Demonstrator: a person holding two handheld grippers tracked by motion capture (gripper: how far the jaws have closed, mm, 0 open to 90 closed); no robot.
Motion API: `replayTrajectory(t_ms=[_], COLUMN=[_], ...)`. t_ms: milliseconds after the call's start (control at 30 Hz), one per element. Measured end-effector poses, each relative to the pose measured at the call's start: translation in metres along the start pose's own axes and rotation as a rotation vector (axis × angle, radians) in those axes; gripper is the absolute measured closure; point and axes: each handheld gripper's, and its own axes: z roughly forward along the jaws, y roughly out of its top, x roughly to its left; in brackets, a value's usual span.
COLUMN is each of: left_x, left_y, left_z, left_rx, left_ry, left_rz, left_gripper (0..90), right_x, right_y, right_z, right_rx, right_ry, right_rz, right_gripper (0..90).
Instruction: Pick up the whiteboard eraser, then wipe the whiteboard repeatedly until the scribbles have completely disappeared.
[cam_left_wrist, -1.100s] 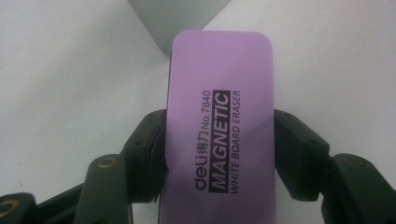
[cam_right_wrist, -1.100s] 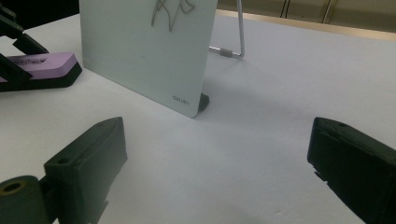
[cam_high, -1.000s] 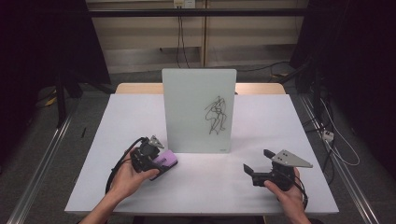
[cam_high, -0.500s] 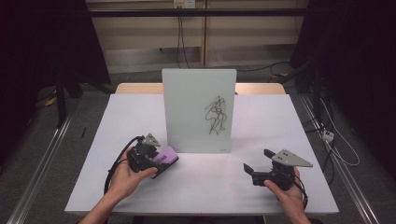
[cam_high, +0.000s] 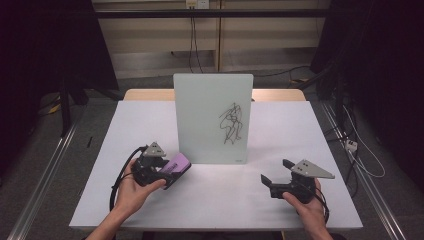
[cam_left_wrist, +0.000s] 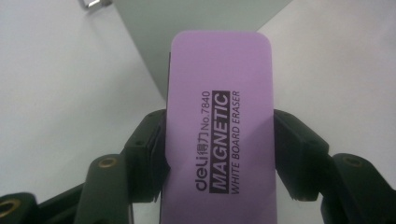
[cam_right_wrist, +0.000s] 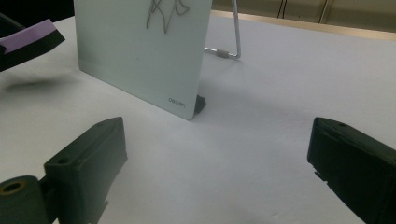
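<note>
Left gripper (cam_high: 167, 172) clamps my purple eraser (cam_left_wrist: 219, 130), lifted just beside the whiteboard (cam_high: 212, 117). Right gripper (cam_high: 272, 182) sits wide open on the table (cam_high: 225, 200), holding nothing.

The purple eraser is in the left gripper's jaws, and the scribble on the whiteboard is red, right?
Not red: the scribble on the whiteboard is black, as the high view shows. The purple eraser is indeed clamped in the left gripper.
</note>
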Motion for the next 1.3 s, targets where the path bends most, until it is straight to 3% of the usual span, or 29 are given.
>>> replayTrajectory(t_ms=[267, 567, 967, 1200, 1300], left_x=[-0.003, -0.005, -0.009, -0.023, -0.027], left_y=[0.001, 0.002, 0.003, 0.007, 0.010], left_z=[-0.008, -0.012, -0.013, -0.011, -0.008], left_rx=[-0.083, -0.154, -0.192, -0.203, -0.217], left_ry=[0.020, -0.004, -0.013, 0.050, 0.050], left_rz=[0.007, 0.020, 0.035, 0.121, 0.139], left_gripper=[41.0, 41.0, 41.0, 41.0, 41.1], right_x=[0.001, 0.001, -0.002, 0.001, 0.002], right_y=[0.000, 0.000, 0.000, 0.000, 0.000], right_z=[-0.001, -0.002, 0.000, 0.001, 0.000], right_rx=[-0.002, -0.003, 0.000, 0.002, -0.004], right_ry=[0.011, 0.009, -0.007, 0.018, 0.022], right_rz=[-0.005, -0.005, 0.004, -0.024, -0.020], right_gripper=[4.6, 4.6, 4.6, 4.6, 4.6])
